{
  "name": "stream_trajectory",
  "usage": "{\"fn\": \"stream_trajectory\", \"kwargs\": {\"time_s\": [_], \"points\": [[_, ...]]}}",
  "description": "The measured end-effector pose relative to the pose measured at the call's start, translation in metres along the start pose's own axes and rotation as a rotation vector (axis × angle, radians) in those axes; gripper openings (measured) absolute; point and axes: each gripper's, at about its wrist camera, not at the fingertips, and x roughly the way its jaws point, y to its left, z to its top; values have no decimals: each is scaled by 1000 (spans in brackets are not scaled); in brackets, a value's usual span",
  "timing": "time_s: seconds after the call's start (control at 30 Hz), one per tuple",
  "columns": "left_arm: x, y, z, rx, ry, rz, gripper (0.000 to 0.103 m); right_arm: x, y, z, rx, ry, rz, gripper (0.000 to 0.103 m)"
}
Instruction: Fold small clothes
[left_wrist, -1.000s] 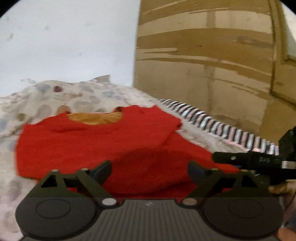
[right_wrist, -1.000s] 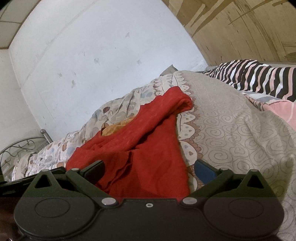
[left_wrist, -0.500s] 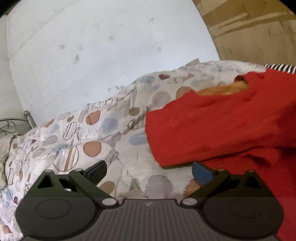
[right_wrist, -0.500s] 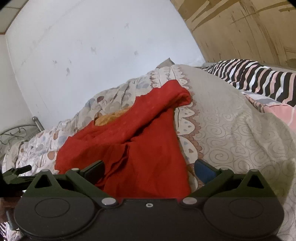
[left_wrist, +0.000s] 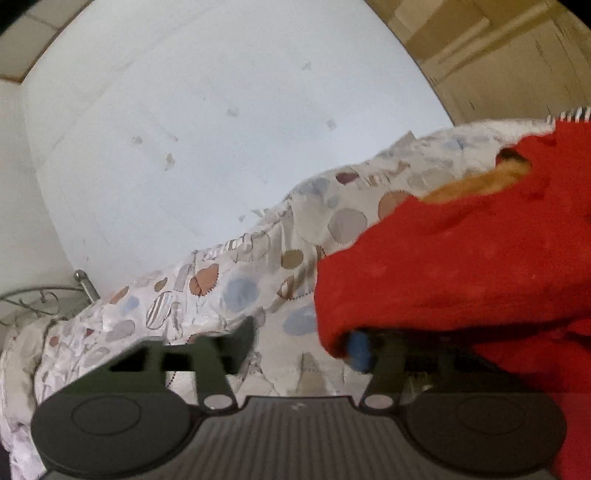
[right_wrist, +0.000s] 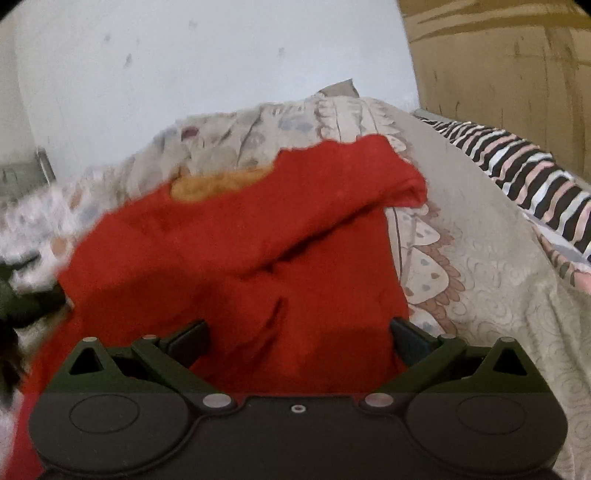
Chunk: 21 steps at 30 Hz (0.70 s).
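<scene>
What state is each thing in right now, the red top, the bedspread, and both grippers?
Red top: spread on the bed, one edge flopped over, not yet folded.
Bedspread: rumpled under the top.
Striped cloth: lying beside the top, apart from it.
Left gripper: open, one finger under the top's edge.
Right gripper: open over the top's near edge.

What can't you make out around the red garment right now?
- Left wrist view: the left gripper's blue-padded fingertip is partly covered by the red knit garment's edge; motion blur hides any contact.
- Right wrist view: right gripper body hides the near hem; the frame's left side is smeared.
</scene>
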Motion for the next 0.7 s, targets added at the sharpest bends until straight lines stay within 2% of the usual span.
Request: {"fn": "stream_trajectory", "kwargs": {"time_s": [0.07,0.13,0.23,0.33,0.43,0.47,0.5,0.53,0.57,0.63,0.7], "points": [[-5,1,1,1,-17,5,22,0,0,-1,-8,-3,-4,103],[-3,0,2,7,11,3,13,2,0,-1,-15,3,-8,103],[8,2,-1,-40,104,-36,11,4,2,-2,-31,4,-18,103],[9,0,-3,-29,138,-74,12,3,3,-3,-34,1,-19,103],[11,2,-5,-41,219,-103,24,3,2,-3,-29,1,-15,103],[12,4,-7,-56,254,-110,42,3,1,-3,-28,0,-14,103],[9,7,-9,-72,273,-92,51,3,2,-3,-28,-1,-14,103],[3,11,-11,-82,267,-68,66,2,2,-3,-27,-3,-14,103],[-4,14,-13,-85,259,-54,76,2,2,-3,-26,-5,-12,103],[-20,22,-15,-97,258,-39,82,1,0,-4,-20,-12,-7,103],[-36,32,-17,-141,272,-60,88,-1,-2,-5,-5,-24,8,103]]}}
